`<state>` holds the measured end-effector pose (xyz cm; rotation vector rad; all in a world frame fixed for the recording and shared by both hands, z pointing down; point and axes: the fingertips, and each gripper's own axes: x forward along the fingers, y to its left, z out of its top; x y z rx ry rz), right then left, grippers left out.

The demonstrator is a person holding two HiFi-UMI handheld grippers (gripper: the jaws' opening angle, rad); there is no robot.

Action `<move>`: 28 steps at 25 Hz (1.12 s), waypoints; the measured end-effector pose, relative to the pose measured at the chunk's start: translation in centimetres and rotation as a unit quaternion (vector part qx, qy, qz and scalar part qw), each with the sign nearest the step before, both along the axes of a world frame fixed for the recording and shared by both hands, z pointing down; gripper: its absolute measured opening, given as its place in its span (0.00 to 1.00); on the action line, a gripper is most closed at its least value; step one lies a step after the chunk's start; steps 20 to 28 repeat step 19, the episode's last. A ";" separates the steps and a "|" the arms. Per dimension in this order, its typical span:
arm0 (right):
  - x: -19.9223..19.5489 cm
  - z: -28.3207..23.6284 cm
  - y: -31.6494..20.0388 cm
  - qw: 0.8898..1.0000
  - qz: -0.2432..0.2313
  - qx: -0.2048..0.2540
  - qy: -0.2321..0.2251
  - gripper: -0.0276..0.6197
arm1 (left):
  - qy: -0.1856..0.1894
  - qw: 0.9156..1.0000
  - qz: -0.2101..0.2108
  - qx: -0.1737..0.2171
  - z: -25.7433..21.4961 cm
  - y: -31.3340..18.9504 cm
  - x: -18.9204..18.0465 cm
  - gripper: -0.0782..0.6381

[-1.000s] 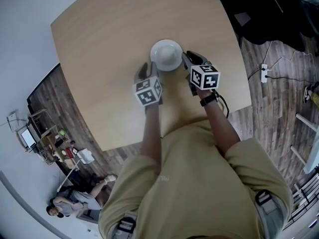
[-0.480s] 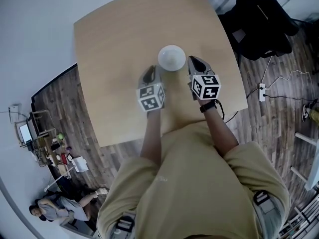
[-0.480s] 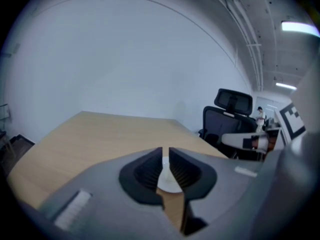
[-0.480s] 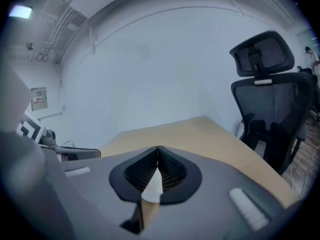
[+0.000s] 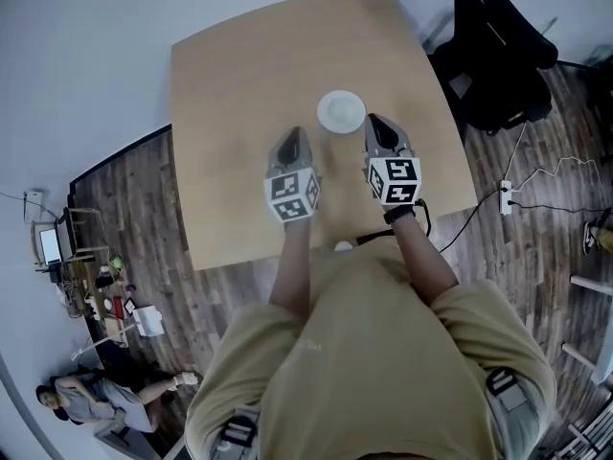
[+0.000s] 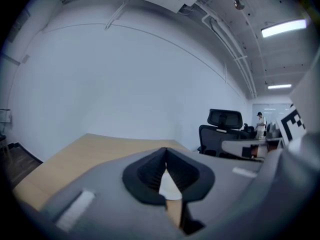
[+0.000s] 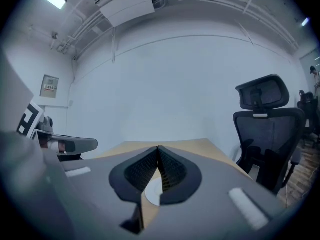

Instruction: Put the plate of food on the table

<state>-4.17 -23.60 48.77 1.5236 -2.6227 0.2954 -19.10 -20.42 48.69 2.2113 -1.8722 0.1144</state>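
A white plate rests on the light wooden table, right of its middle. Whether food lies on it I cannot tell. Both grippers hover on the near side of the plate, apart from it. My left gripper is to the plate's near left, its jaws shut with nothing between them. My right gripper is just right of the plate and is also shut and empty. In the left gripper view a bit of the plate shows below the closed jaws. In the right gripper view the plate shows the same way.
A black office chair stands off the table's right corner and also shows as the chair in the right gripper view. A power strip with cables lies on the wood floor at right. A white wall runs behind the table.
Both grippers have drawn back from the plate's sides toward the person, leaving the plate on the table. The left jaws went from open to shut.
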 end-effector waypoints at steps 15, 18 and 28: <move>-1.3 -0.9 6.2 0.999 0.002 0.030 0.022 0.05 | 0.004 0.999 0.006 0.038 -1.1 5.9 -0.4 0.11; -1.8 -0.4 6.4 0.999 -0.001 0.026 0.026 0.05 | 0.006 0.999 0.004 0.033 -0.6 6.0 -1.0 0.11; -2.0 -0.2 6.5 0.999 -0.002 0.024 0.027 0.05 | 0.006 1.000 0.003 0.031 -0.4 6.1 -1.2 0.11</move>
